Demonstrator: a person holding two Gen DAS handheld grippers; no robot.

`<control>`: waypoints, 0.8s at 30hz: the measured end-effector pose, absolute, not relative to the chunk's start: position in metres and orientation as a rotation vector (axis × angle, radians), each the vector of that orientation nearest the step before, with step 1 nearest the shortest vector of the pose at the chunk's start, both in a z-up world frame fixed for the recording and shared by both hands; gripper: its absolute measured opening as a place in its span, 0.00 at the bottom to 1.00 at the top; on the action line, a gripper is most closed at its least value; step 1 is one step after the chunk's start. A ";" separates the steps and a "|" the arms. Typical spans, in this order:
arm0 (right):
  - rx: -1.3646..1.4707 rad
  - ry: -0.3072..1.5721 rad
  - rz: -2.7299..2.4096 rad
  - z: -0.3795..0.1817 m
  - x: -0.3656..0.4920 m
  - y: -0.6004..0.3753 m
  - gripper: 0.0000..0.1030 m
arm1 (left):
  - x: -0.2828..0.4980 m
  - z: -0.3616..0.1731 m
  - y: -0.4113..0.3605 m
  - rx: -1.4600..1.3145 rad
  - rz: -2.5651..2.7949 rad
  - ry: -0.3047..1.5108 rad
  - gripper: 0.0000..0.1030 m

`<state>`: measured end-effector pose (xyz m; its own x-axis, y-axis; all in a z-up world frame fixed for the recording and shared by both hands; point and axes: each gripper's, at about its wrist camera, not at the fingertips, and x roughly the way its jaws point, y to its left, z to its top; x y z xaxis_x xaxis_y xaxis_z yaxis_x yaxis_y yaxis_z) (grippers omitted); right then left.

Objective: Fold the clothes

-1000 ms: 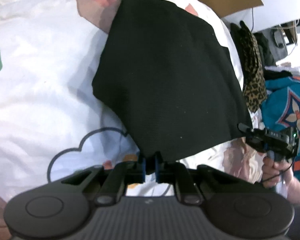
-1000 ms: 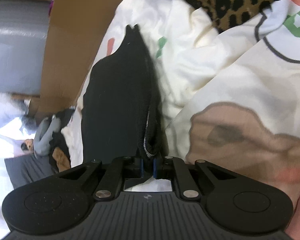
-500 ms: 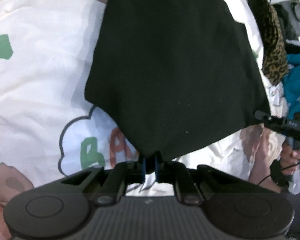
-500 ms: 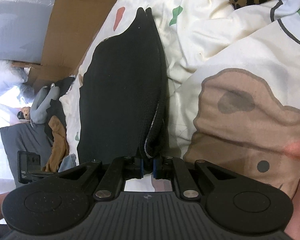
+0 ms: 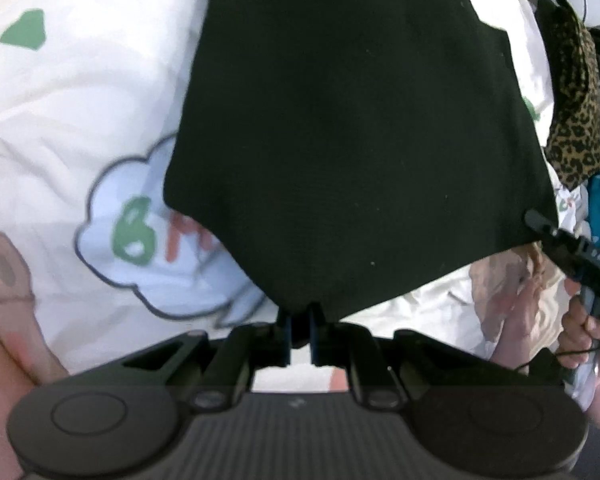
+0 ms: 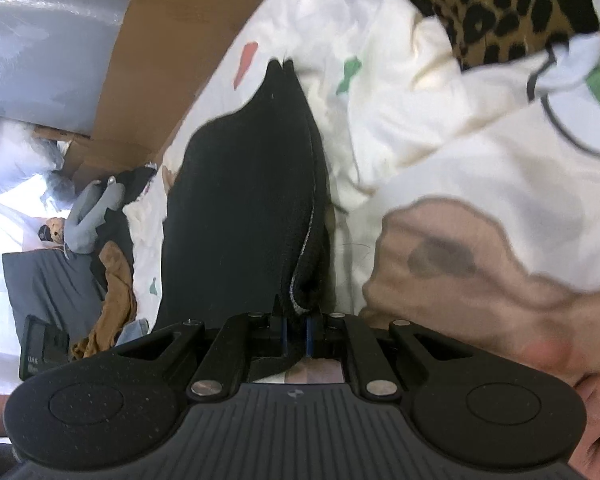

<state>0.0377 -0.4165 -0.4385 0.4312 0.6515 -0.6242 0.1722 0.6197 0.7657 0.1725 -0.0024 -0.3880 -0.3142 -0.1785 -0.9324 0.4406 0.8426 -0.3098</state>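
**A:** The black garment (image 5: 352, 140) fills the centre of the left wrist view, a broad dark panel held up over the printed bedsheet (image 5: 60, 112), its lowest corner running straight into the left tool (image 5: 299, 330). Jaws together on that corner, cloth pinched between them.

**B:** And the other end? At the right edge of that same frame the right tool (image 5: 540, 222) bites the garment's far corner, with the person's hand (image 5: 592, 324) wrapped round its handle below.

**A:** The right wrist view agrees: the garment (image 6: 244, 200) runs up the middle of the frame as a narrow dark strip, doubled at its right edge, and the right tool (image 6: 296, 330) is clamped on the hem at the bottom. Both tools closed on cloth, then.

**B:** So which step is this?

**A:** I'd call it mid-fold. One edge held at two corners, the panel lifted and stretched between them, not yet laid down.

**B:** Next?

**A:** By my reading, carry both corners across together at matched height, keep the edge taut, lower it square onto the half lying on the bed, and only then let go.

**B:** Leopard-print cloth (image 6: 512, 4) sits upper right in the right wrist view, off the garment. More clothes (image 6: 100, 272) piled lower left.
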 end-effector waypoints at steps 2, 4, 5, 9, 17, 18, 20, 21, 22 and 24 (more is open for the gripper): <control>0.879 1.082 0.350 -0.434 0.039 -0.425 0.06 | 0.170 -0.389 -0.006 0.192 -0.621 1.791 0.08; 0.891 1.065 0.346 -0.431 0.040 -0.431 0.06 | 0.166 -0.389 -0.009 0.173 -0.605 1.787 0.08; 0.897 1.063 0.342 -0.430 0.041 -0.432 0.06 | 0.163 -0.388 -0.010 0.159 -0.590 1.787 0.08; 0.882 1.054 0.327 -0.423 0.048 -0.434 0.06 | 0.145 -0.386 -0.013 0.118 -0.564 1.794 0.08; 0.883 1.016 0.313 -0.416 0.050 -0.445 0.06 | 0.119 -0.388 -0.025 0.054 -0.531 1.804 0.08; 0.883 1.015 0.310 -0.416 0.050 -0.447 0.06 | 0.116 -0.389 -0.024 0.036 -0.524 1.803 0.08; 0.878 1.015 0.307 -0.416 0.051 -0.450 0.06 | 0.109 -0.390 -0.023 -0.001 -0.509 1.800 0.08; 0.875 1.015 0.305 -0.415 0.052 -0.452 0.06 | 0.105 -0.390 -0.024 -0.018 -0.504 1.799 0.08; 0.872 1.014 0.304 -0.415 0.053 -0.453 0.06 | 0.101 -0.391 -0.025 -0.031 -0.503 1.798 0.08; 0.869 1.011 0.303 -0.413 0.057 -0.457 0.06 | 0.093 -0.394 -0.027 -0.063 -0.488 1.792 0.08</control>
<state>0.0565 -0.4565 -0.4135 0.5243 0.5922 -0.6119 0.1580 0.6384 0.7533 0.0932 -0.0272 -0.3935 -0.2821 -0.2937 -0.9133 0.2097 0.9101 -0.3575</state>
